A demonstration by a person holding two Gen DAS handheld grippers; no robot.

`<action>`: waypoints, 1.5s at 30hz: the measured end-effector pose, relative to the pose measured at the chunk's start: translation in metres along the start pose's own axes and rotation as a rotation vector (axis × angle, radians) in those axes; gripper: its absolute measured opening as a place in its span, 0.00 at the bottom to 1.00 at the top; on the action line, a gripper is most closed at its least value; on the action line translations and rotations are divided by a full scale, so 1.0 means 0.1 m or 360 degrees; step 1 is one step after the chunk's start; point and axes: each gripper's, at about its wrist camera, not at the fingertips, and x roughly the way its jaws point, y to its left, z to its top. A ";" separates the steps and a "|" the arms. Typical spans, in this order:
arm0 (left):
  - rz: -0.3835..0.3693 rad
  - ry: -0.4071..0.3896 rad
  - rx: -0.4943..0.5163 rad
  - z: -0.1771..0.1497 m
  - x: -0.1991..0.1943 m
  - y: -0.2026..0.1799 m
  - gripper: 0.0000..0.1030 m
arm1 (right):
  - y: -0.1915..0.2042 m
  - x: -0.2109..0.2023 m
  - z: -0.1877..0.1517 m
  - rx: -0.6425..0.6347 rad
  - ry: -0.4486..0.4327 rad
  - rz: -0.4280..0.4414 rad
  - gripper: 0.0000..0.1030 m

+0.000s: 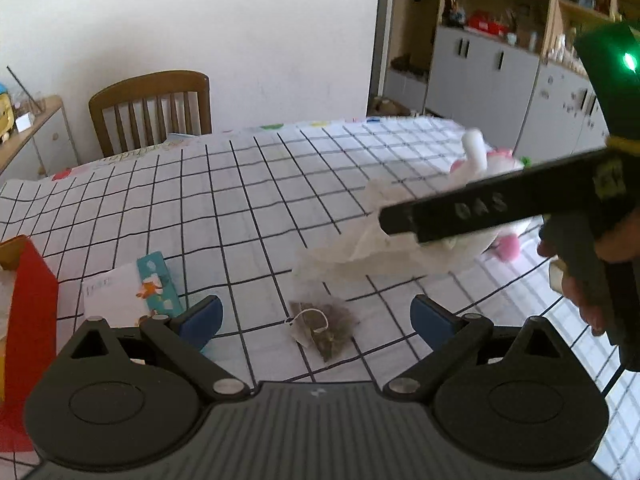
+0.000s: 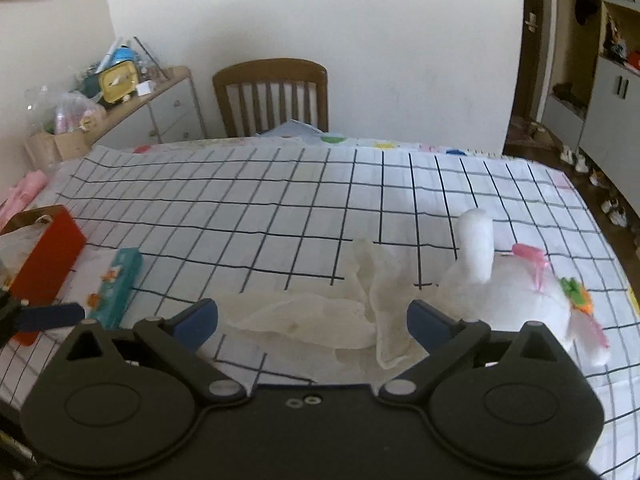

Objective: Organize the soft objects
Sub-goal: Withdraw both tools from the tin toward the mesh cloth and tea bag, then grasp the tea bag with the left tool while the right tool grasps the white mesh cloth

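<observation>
Nothing sorted yet, to judge by the spread: closest to the left gripper [image 1: 316, 320], a tea bag [image 1: 324, 328] loose on the gridded surface [image 1: 240, 208]; beside it a teal tissue pack [image 1: 158, 284] on a white paper [image 1: 112, 292], a red box [image 1: 28, 320] at the left edge; under the right gripper [image 2: 312, 322], a crumpled white cloth [image 2: 320, 316] lying flat; just beyond, touching its right end, a white plush toy [image 2: 516, 292] with pink bow on its side; far off, a wooden chair [image 2: 272, 96] and cabinets against the wall.

Left jaws spread wide, empty, poised low over the tea bag and pointing across the surface; right jaws likewise wide open, gripping nothing, straddling the cloth from above, angled forward and down, held by the hand [image 1: 580, 280] from the right; probably about to close on the cloth; all items left to gather.
</observation>
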 end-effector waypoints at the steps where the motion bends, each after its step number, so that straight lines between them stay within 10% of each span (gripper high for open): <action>1: 0.0003 0.0003 0.0008 -0.01 0.04 -0.01 0.98 | 0.00 0.04 0.00 0.0012 0.0002 -0.0017 0.98; 18: -0.0001 0.0169 0.0034 -0.04 0.55 -0.07 0.96 | -0.04 0.54 -0.09 0.0053 0.0147 -0.0092 0.77; 31: -0.0040 0.0167 0.0049 0.01 0.61 -0.08 0.35 | -0.02 0.52 -0.13 -0.0008 0.0129 -0.0167 0.47; 37: -0.0053 0.0162 0.0018 0.04 0.60 -0.04 0.27 | -0.07 0.47 -0.15 0.0012 0.0101 -0.0176 0.19; 45: -0.0053 0.0136 0.0002 0.05 0.49 -0.01 0.25 | -0.11 0.31 -0.16 0.0057 0.0031 -0.0142 0.10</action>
